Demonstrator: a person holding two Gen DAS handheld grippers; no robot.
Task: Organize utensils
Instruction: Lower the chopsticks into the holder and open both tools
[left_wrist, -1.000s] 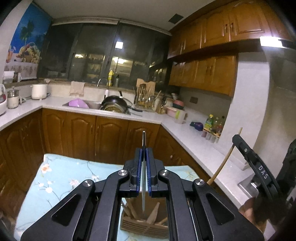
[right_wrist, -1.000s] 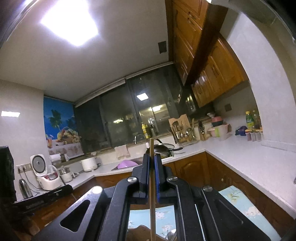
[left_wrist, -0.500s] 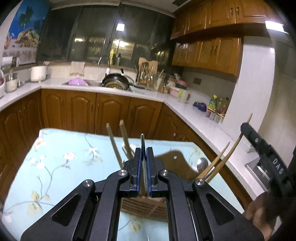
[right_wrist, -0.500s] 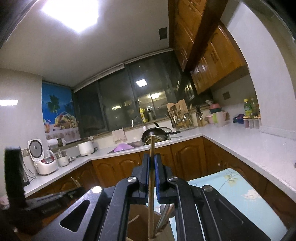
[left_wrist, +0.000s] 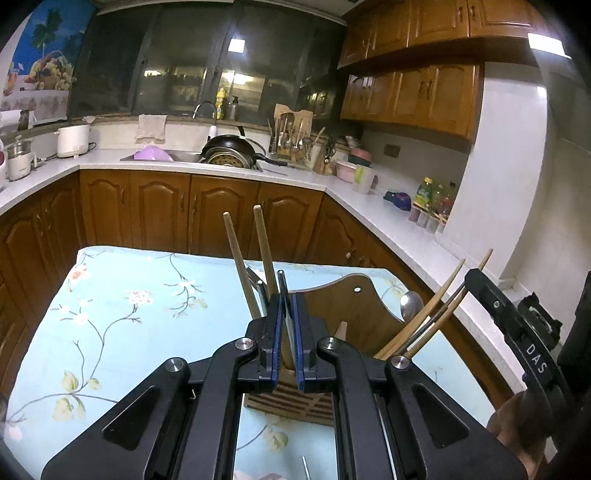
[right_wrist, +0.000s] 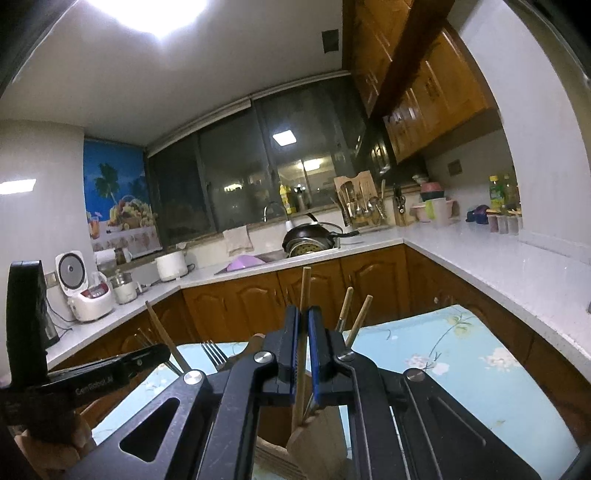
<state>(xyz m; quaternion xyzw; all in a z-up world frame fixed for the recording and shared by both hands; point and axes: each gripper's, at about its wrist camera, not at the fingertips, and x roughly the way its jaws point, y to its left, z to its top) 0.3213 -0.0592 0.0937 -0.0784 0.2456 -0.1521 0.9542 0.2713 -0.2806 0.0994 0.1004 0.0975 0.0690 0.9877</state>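
Observation:
A wooden utensil holder (left_wrist: 354, 317) stands on the floral-cloth table (left_wrist: 129, 317), with chopsticks (left_wrist: 240, 266) and a metal spoon (left_wrist: 411, 303) standing in it. My left gripper (left_wrist: 287, 325) is shut on a thin metal utensil (left_wrist: 282, 284), held upright just above the holder. My right gripper (right_wrist: 302, 345) is shut on a wooden chopstick (right_wrist: 303, 295) whose lower end reaches into the holder (right_wrist: 317, 439). A fork (right_wrist: 212, 352) and other chopsticks (right_wrist: 354, 314) stand in the holder too. The right gripper also shows at the right of the left wrist view (left_wrist: 517, 332).
Kitchen counters (left_wrist: 388, 218) wrap around behind the table, with a sink, a black pan (left_wrist: 232, 149), a second utensil rack (left_wrist: 291, 140), bottles (left_wrist: 432, 199) and a rice cooker (right_wrist: 86, 291). Brown cabinets stand below and above.
Both grippers have tilted down and lowered toward the holder. The holder and its chopsticks have come fully into view, and the right chopstick's tip now sits inside it.

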